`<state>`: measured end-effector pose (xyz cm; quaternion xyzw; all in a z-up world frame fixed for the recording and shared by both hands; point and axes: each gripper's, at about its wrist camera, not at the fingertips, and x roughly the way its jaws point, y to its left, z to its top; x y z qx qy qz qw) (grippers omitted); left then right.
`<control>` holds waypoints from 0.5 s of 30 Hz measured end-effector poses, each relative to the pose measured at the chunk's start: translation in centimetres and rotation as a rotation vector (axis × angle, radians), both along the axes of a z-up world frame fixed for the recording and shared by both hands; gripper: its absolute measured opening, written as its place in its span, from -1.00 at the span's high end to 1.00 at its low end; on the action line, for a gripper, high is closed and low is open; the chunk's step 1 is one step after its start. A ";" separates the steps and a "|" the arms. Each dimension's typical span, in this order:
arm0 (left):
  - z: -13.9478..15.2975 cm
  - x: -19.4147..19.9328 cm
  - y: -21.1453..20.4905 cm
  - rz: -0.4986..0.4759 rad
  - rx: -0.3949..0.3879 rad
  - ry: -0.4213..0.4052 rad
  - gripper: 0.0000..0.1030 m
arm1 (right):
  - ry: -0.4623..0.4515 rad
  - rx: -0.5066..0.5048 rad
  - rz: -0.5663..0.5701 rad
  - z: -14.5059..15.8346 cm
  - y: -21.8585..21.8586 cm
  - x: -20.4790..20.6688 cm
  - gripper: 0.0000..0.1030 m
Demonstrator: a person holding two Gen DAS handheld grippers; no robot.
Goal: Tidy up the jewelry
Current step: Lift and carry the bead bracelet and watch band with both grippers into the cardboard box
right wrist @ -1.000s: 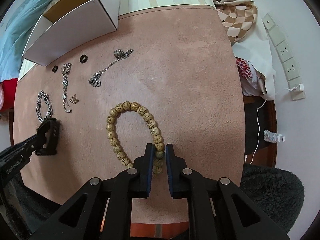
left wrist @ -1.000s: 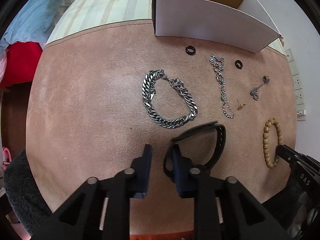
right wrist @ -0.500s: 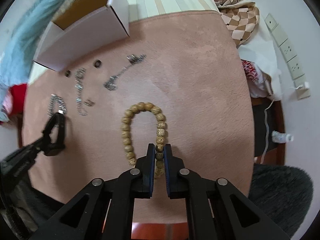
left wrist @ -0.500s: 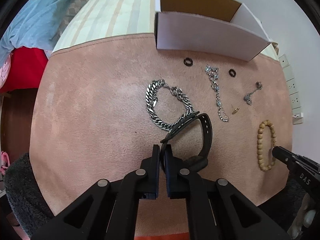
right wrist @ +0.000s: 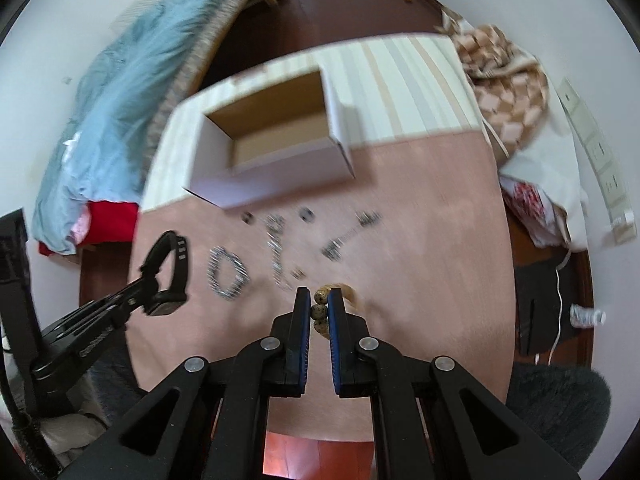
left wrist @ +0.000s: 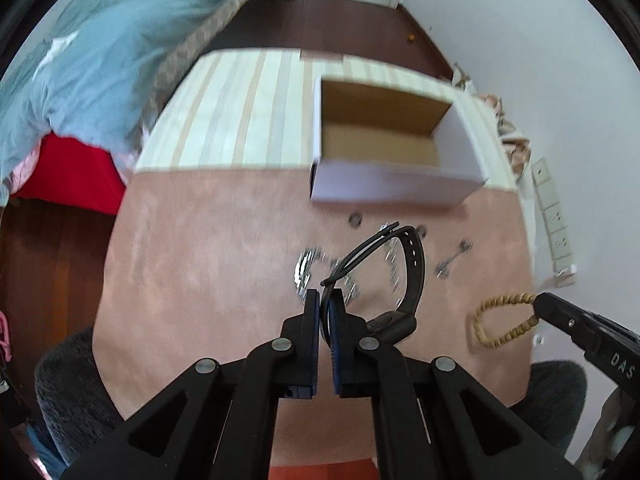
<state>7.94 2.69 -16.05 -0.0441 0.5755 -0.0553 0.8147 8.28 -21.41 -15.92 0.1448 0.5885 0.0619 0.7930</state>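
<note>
My left gripper (left wrist: 325, 300) is shut on the strap of a black wristband (left wrist: 412, 264), which hangs lifted above the pink mat (left wrist: 200, 272). My right gripper (right wrist: 319, 304) is shut on a wooden bead bracelet (right wrist: 319, 311), raised off the mat; that bracelet (left wrist: 505, 320) dangles from the right gripper (left wrist: 538, 303) at the right of the left wrist view. The wristband (right wrist: 173, 268) shows at the left of the right wrist view. A silver chain bracelet (right wrist: 226, 274), a thin chain (right wrist: 276, 256), earrings (right wrist: 348, 236) and small rings (right wrist: 307, 214) lie blurred on the mat.
An open white cardboard box (left wrist: 394, 142) with a brown inside stands at the mat's far edge on a striped cloth (left wrist: 240, 120). A blue blanket (left wrist: 92, 68) lies at far left, a checked cloth (right wrist: 500, 88) at far right, dark fluffy seats (right wrist: 560, 404) at the near corners.
The left gripper shut on the wristband strap. Both grippers rose, lifting the wristband and the bead bracelet off the mat; the box interior has come into view.
</note>
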 end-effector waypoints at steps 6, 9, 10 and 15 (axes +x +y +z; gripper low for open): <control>2.8 5.0 -2.7 -0.023 0.004 -0.074 0.96 | -0.097 0.008 0.040 4.4 1.6 3.1 0.83; 3.7 6.7 -3.2 -0.035 0.009 -0.096 0.96 | -0.136 -0.001 0.051 6.0 2.4 5.6 0.83; 3.9 7.4 -3.3 -0.038 0.009 -0.101 0.96 | -0.145 -0.001 0.050 6.3 2.6 6.2 0.83; 4.1 10.9 -3.6 -0.042 0.007 -0.100 0.96 | -0.175 0.003 0.049 7.5 3.3 10.6 0.83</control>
